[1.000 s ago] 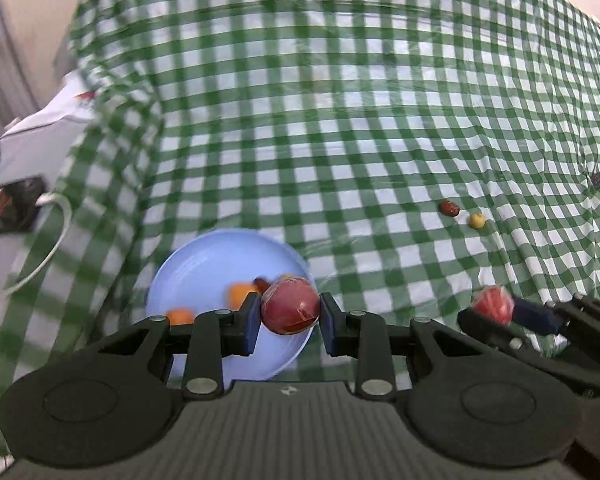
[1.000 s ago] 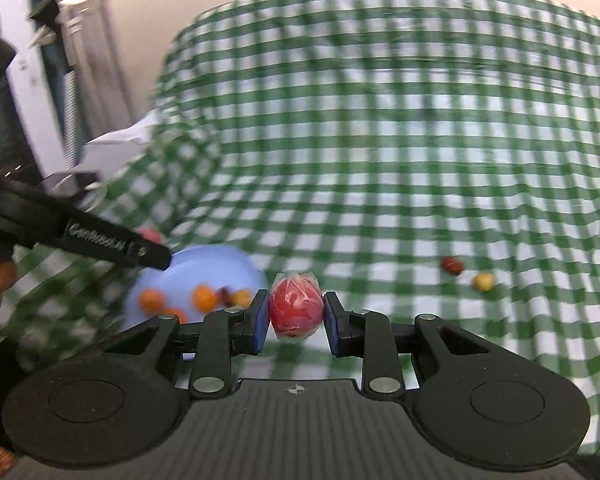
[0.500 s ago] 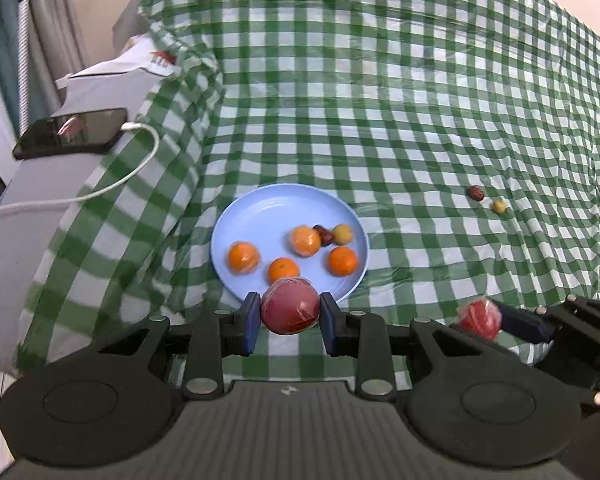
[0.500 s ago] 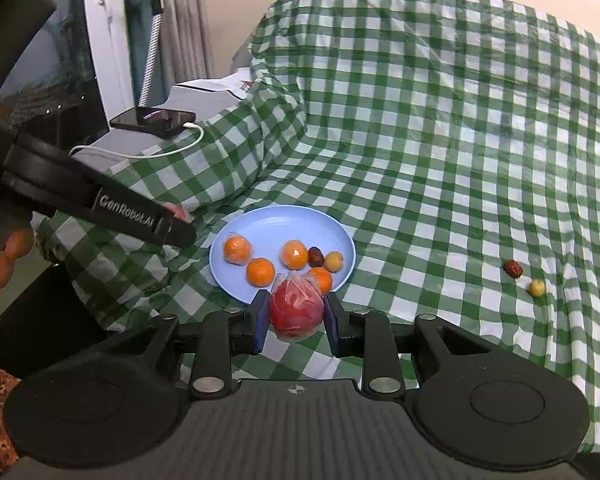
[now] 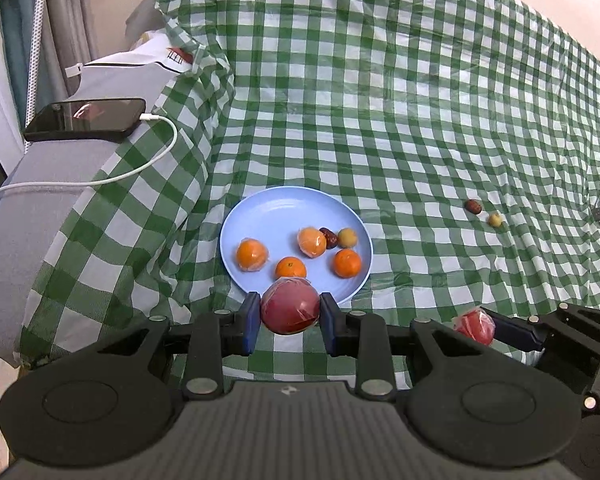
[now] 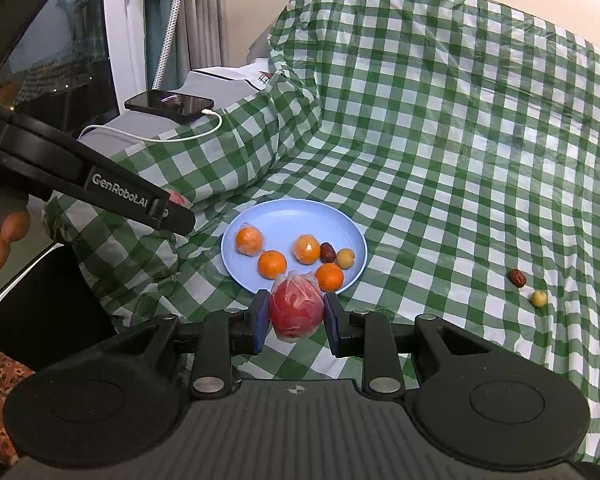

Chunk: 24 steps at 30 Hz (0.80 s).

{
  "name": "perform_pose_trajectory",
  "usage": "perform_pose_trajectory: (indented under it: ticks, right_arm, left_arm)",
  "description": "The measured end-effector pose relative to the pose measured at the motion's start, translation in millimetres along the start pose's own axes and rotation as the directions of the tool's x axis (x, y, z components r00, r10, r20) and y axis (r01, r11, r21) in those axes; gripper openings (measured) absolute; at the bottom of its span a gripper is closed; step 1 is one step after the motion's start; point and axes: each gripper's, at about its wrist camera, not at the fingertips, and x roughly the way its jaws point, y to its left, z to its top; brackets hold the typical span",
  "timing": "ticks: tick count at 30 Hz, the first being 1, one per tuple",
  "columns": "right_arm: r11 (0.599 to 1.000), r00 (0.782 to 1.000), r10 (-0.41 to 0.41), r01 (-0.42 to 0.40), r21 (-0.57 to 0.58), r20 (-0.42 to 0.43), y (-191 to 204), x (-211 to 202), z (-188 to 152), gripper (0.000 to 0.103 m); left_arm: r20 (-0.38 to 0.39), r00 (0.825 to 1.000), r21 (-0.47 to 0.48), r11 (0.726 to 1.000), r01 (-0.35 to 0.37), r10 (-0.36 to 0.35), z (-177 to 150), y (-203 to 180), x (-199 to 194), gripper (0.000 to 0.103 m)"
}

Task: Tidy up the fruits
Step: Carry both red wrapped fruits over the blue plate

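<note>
Nearest to us, the left tool [image 5: 288, 322] is clamped on a dark red round fruit wrapped in clear plastic film [image 5: 290, 310], its blue pads [image 5: 251, 322] pressing the fruit from both sides. The right tool [image 6: 296, 322] is likewise clamped on a brighter red round fruit in crinkled clear film [image 6: 297, 306]. In the left wrist view this second fruit [image 5: 475, 325] shows at the lower right, held between the right tool's blue pads. In the right wrist view the left tool's black body enters from the left edge, with a person's fingers [image 6: 4, 236] on its handle.

Both held fruits hang just in front of the near rim of a round light-blue plate [image 5: 268, 212] that rests on the green-and-white checked cloth [image 5: 380, 100] covering the table. On the plate we count four orange citrus fruits [image 5: 252, 254], of which at least two show a film wrap, one dark red oval date [image 5: 329, 237] and one small yellowish round fruit [image 5: 347, 238]. The date lies between an orange and the yellowish fruit and touches both.

Well to the right of the plate, a second dark red date [image 5: 473, 206] and a second small yellow fruit [image 5: 495, 219] lie on the cloth just beside each other.

Farther back on the left, a black phone [image 5: 86, 124] with a white cable [image 5: 156, 156] plugged in rests on a grey surface [image 5: 32, 208] that the cloth leaves bare.
</note>
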Motion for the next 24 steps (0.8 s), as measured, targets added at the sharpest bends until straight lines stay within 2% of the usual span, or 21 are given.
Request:
perform_pose_trajectory:
  ticks: [13,24]
  right_arm:
    - [1.0,0.999,-0.003,0.003,0.015,-0.037,-7.3,22.3,5.6,0.03]
    - [0.999,0.997,0.019,-0.016,0.034,-0.08,-14.8,64.5,19.2,0.03]
  left_arm:
    - [-0.022,1.0,0.003,1.0,-0.019,0.019,8.9,3.4,20.2,0.034]
    - [-0.077,0.997,0.002,0.999,-0.032,0.032,27.6,12.0,62.3,0.034]
